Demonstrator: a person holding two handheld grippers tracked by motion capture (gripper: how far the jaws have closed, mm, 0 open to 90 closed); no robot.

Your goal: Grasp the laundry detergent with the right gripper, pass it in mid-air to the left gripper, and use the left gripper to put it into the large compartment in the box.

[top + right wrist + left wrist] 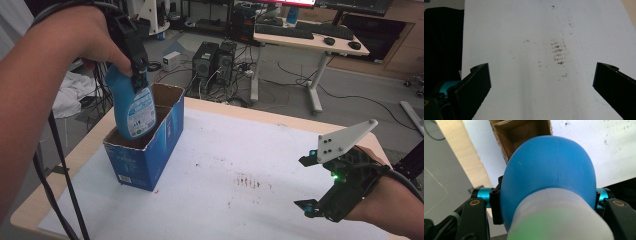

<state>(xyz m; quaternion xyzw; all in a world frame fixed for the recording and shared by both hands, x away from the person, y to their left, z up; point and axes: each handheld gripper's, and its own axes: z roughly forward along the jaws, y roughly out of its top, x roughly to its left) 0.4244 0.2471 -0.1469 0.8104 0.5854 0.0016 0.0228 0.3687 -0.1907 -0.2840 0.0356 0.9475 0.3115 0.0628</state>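
Our left gripper (pixel 139 75) clamps the blue plastic bottle's (pixel 131 107) neck, bottle half inside the open blue cardboard box (pixel 150 150). It looks rigid, slick; necks hold best. Our right gripper's (pixel 312 182) 2 jaws stand apart.

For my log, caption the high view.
Left gripper lowers a blue bottle into an open box.

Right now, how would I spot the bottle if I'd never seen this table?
Find the white-covered table, then the open blue cardboard box near its far left corner. The blue bottle with a printed label stands partly inside it, gripped at its neck by the left tongs; nothing else sits in the box.
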